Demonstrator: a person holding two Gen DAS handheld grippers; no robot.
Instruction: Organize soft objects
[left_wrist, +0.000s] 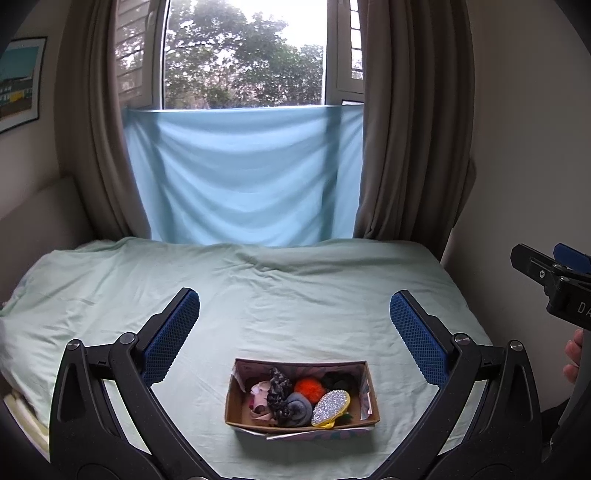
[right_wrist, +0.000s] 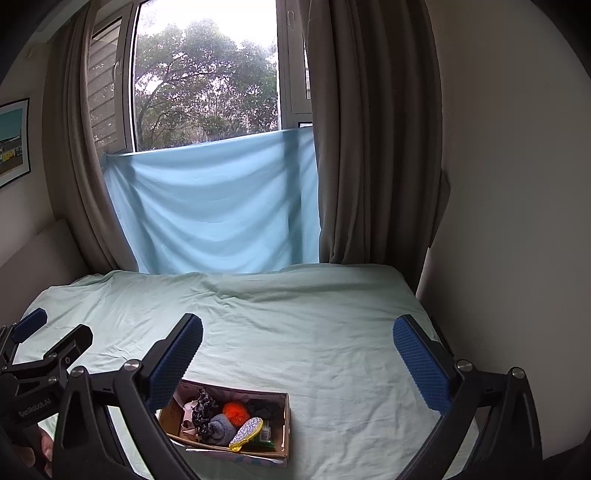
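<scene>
Fingers (left_wrist: 574, 360) only in left view

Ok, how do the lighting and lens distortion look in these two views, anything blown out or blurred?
Left wrist view: the sky in the window is blown out, the curtains bow with fisheye, the box is sharp. Right wrist view: same bright window, dark vignetted corners, the bed evenly lit without glare.

My left wrist camera looks forward and slightly down between my fingers across the bed (left_wrist: 295, 288) toward the window (left_wrist: 243, 55), the cardboard box (left_wrist: 301, 417) close below. My right wrist camera faces likewise from further right; both share bed, box and window.
</scene>
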